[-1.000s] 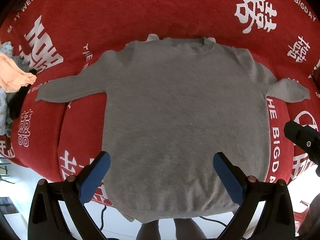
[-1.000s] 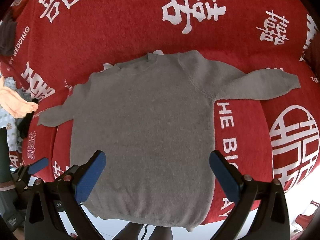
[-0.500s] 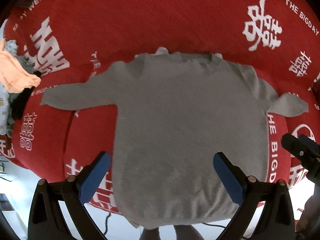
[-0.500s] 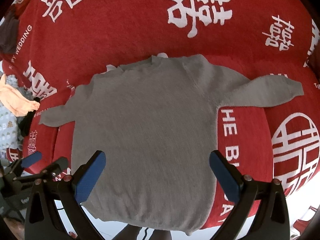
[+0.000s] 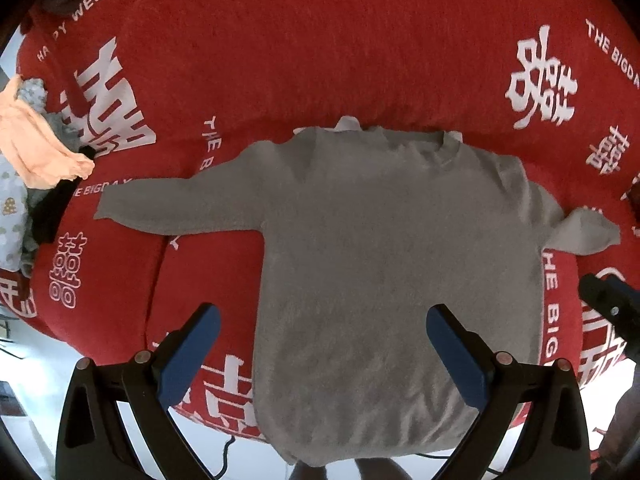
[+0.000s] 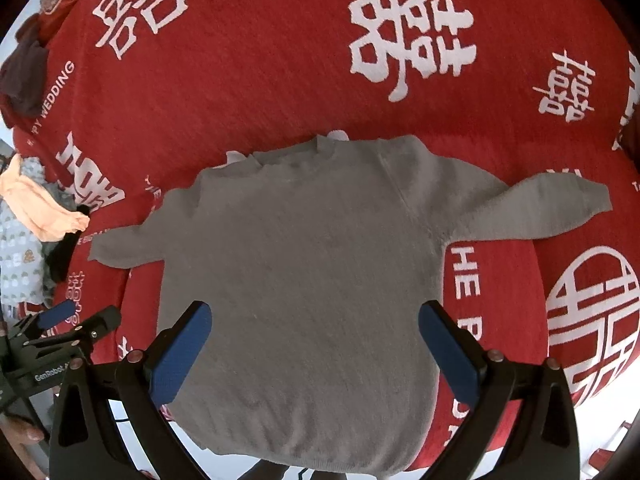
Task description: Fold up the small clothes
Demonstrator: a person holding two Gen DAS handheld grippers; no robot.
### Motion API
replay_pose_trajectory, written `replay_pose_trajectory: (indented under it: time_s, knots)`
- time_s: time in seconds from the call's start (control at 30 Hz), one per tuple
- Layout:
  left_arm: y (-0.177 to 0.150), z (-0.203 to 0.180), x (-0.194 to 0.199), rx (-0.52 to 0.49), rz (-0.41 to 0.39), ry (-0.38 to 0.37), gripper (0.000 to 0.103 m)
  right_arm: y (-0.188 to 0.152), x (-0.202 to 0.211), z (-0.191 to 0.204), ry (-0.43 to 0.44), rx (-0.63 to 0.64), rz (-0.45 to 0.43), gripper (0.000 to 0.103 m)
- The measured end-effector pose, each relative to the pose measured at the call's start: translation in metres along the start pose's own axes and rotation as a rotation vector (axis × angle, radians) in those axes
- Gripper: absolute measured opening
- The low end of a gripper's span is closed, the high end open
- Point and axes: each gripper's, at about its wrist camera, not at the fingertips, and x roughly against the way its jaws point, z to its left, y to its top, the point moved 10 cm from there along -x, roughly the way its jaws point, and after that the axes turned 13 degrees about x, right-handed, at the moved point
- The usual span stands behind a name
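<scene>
Grey sweater laid flat on the red sofa cover, both grippers hovering empty above it.

The grey sweater (image 5: pixel 384 264) lies spread face-down-or-up (cannot tell which) across the red wedding-print cover (image 5: pixel 320 48), its hem hanging over the near edge, so a one-sided pull could slide it off; the right sleeve (image 6: pixel 560 208) is bunched in the left view and may fold crooked. The left gripper (image 5: pixel 322 350) and right gripper (image 6: pixel 314 346) both stand spread wide, blue pads (image 6: pixel 180 350) clear of the knit, grasping nothing. A pile of other clothes (image 5: pixel 36 152) sits far left.
</scene>
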Motion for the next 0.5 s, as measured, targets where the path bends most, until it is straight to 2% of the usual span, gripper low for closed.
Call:
replay_pose_trajectory:
  time_s: [0.2, 0.4, 0.5]
  knots:
    - [0.031, 0.039, 0.000, 0.037, -0.025, -0.065, 0.103, 0.009, -0.009, 0.021, 0.012, 0.040, 0.002, 0.103]
    - [0.081, 0.114, -0.011, 0.129, -0.061, -0.111, 0.103, 0.031, -0.026, 0.062, 0.028, 0.084, -0.001, 0.103]
    - [0.102, 0.158, -0.032, 0.184, -0.051, -0.126, 0.103, 0.045, -0.041, 0.094, 0.042, 0.095, 0.001, 0.103]
